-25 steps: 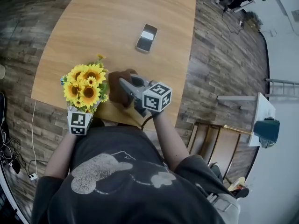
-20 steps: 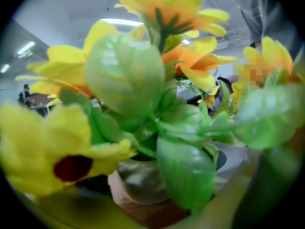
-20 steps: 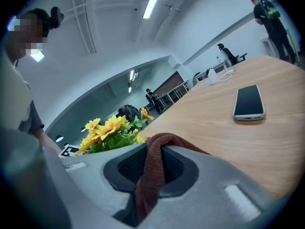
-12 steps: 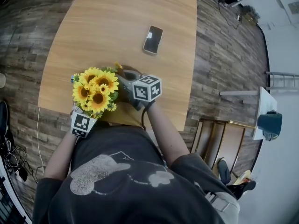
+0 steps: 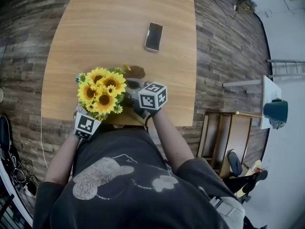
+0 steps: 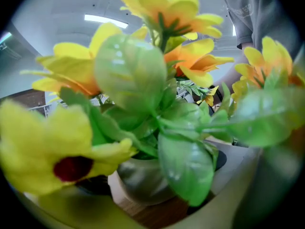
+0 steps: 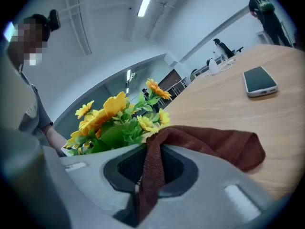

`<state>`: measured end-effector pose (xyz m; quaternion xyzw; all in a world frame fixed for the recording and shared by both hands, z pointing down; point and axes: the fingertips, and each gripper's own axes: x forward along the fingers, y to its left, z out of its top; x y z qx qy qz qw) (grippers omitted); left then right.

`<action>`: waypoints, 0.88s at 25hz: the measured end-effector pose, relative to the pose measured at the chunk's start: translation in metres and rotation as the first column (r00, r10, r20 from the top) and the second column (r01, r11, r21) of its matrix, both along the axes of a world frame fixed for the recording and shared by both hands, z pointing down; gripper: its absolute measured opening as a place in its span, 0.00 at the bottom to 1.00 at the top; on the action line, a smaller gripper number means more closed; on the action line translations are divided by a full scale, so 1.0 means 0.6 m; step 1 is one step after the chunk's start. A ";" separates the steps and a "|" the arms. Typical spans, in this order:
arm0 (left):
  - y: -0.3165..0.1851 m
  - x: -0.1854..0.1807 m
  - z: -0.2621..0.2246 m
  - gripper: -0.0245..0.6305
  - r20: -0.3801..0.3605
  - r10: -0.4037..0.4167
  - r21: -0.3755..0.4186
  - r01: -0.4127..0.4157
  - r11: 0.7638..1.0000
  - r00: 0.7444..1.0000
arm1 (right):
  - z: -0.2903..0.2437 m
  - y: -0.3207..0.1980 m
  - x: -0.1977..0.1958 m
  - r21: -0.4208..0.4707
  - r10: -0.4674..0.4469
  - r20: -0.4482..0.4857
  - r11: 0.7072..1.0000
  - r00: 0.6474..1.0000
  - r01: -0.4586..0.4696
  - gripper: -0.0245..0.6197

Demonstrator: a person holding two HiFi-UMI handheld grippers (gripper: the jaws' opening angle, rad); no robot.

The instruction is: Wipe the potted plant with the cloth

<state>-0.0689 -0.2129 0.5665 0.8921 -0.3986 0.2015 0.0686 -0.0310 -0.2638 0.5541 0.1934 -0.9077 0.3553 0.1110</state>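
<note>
the right gripper (image 7: 151, 149) has its jaws pressed together on a dark reddish-brown cloth (image 7: 224, 147): a fold of it runs down between the two grey pads, and the free end spills out past the tips and lies rumpled on the wooden table (image 5: 119, 27). its marker cube (image 5: 152, 97) sits just right of the flowers in the head view. the cloth's upper fold comes right up beside the lowest blooms, though whether it touches them cannot be told. the left gripper (image 6: 159, 185) stands with its jaws wide, one on either side of the small rounded pot (image 6: 143, 182), clasping it; its own view is filled with leaves and petals. the potted plant (image 5: 101, 92) is at the near edge of the table, close to the person's body, between the two grippers. it is a tight bunch of yellow sunflower-like blooms with dark brown centres, some petals leaning toward orange, over broad glossy green leaves that look smooth and waxy. the pot is pale grey with a soft sheen, and a strip of wood grain shows just below it in the left gripper view. farther up the table, well apart from the plant, a dark phone (image 5: 153, 36) lies flat.
</note>
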 end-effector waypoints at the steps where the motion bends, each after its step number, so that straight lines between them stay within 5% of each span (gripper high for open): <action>1: -0.002 0.000 0.000 0.88 -0.001 0.010 -0.001 -0.010 1.000 1.000 | 0.000 0.006 0.003 -0.002 0.005 0.002 1.000 1.000 -0.005 0.11; 22: 0.013 0.003 0.007 0.88 -0.013 0.272 -0.018 -0.272 0.962 0.962 | 0.008 0.154 -0.009 -0.034 0.019 0.000 0.999 1.000 -0.019 0.11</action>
